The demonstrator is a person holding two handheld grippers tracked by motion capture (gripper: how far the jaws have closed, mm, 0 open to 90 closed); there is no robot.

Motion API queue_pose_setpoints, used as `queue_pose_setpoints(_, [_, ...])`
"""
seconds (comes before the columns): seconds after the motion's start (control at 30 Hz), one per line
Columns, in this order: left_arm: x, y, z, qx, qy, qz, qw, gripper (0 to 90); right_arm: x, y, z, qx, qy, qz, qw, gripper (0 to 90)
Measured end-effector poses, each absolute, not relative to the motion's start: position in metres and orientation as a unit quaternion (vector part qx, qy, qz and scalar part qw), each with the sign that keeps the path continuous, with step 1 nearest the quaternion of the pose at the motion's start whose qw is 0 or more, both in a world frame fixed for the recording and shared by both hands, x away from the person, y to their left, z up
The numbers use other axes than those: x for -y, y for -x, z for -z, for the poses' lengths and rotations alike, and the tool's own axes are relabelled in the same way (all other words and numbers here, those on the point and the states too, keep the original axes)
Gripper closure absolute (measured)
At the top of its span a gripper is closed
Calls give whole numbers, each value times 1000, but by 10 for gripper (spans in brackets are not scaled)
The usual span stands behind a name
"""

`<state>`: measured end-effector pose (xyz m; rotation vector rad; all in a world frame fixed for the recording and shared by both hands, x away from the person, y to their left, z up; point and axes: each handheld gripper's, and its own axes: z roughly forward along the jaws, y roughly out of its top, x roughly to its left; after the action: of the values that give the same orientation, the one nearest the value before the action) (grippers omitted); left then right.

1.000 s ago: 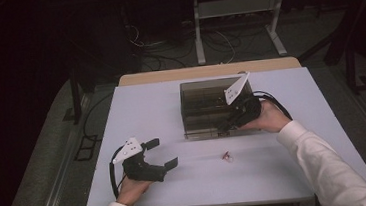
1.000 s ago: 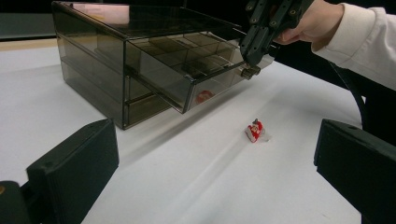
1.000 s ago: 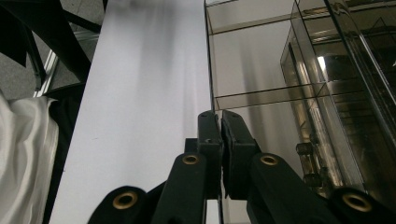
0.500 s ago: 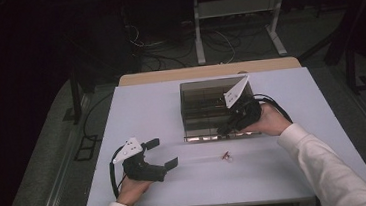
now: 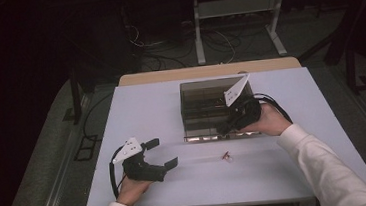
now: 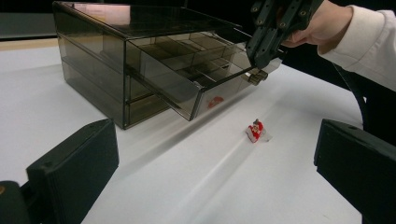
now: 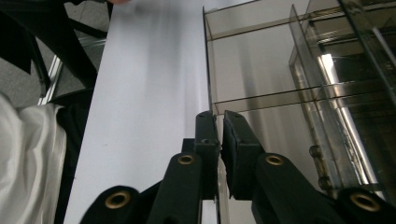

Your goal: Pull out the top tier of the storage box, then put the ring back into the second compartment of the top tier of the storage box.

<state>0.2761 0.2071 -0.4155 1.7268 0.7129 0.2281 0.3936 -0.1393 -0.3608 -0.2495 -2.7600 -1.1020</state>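
Observation:
A smoky clear drawer box [image 5: 205,98] stands on the white table [image 5: 146,111], its top drawer [image 6: 177,88] pulled out toward me. My right gripper [image 5: 222,129] pinches the drawer's thin front panel [image 7: 206,60], one pad on each side; its jaws have just eased a hair apart with the panel still between them. The drawer's divided compartments [image 7: 261,60] look empty from here. A small red and white object [image 5: 226,155] lies on the table in front of the drawer. My left gripper [image 5: 164,152] rests near the front left, open and empty, facing the red object [image 6: 255,131].
Behind the white table stands a wooden one [image 5: 208,71], with a metal stand [image 5: 233,13] and cables on the dark floor beyond. The right sleeve [image 5: 327,170] crosses the table's front right corner.

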Motion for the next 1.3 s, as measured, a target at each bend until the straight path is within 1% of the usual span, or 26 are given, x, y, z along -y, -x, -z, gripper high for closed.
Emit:
queue_pose_setpoints(0.27, [-207, -276, 415, -307, -741, -98, 590, 0, 141, -389, 353, 920, 101, 373, 68, 789])
queue_pose_setpoints(0.57, [-207, -275, 415, -307, -740, -98, 591, 0, 143, -380, 342, 916, 119, 379, 56, 726])
queue_pose_setpoints(0.97, [-208, -275, 415, -311, -736, -97, 594, 0, 143, -366, 337, 910, 160, 381, 34, 536])
queue_pose_setpoints(1.3, [-208, -275, 414, -310, -735, -96, 596, 0, 153, -354, 327, 898, 193, 394, 16, 444])
